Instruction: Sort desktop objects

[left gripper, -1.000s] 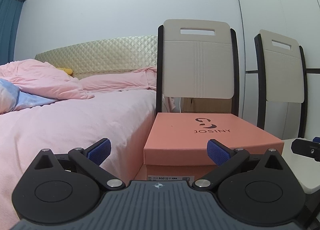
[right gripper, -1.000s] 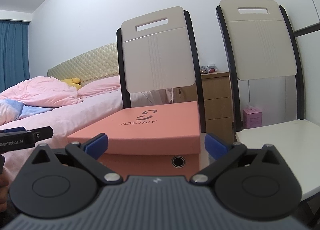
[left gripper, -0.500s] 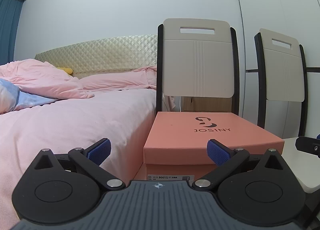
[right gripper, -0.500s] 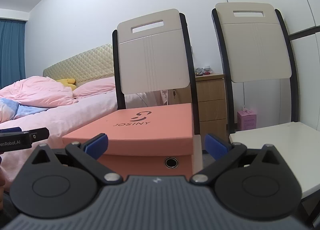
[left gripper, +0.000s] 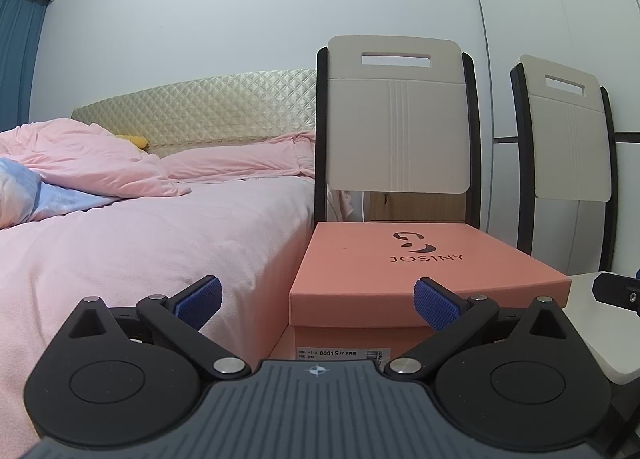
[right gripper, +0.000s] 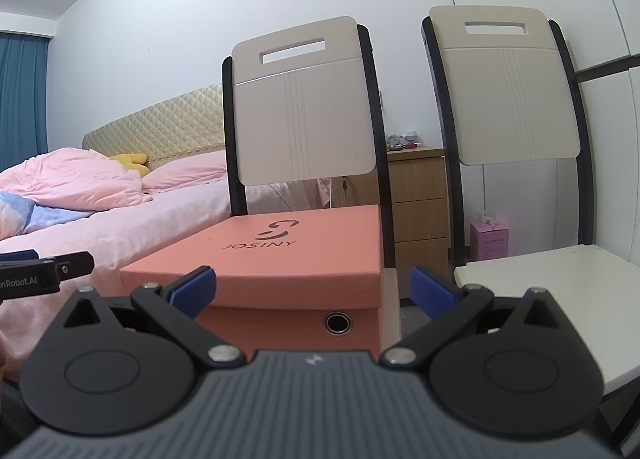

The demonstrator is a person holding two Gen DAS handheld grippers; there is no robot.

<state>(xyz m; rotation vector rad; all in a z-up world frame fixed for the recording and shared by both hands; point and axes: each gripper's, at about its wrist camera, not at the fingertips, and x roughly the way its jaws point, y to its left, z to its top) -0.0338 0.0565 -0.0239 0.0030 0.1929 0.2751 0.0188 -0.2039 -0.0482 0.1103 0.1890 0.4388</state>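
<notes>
— What is sitting on the seats?

— One salmon-orange cardboard shoebox marked JOSINY (left gripper: pixel 404 271) is lying, lid on, on the left of two cream-backed, black-framed chairs (left gripper: pixel 396 119); the second chair (right gripper: pixel 506 95) is standing just beside it, seat bare.

— And the tongs?

— Two are showing. The left gripper (left gripper: pixel 318 301) is hanging spread wide, holding nothing, before the box. The right gripper (right gripper: pixel 312 289) is gaping just as wide, also gripping nothing.

— Anything else?

— One pink-covered bed (left gripper: pixel 140 243) is lying alongside, and one wooden drawer cabinet (right gripper: pixel 418 203) is standing behind.
</notes>
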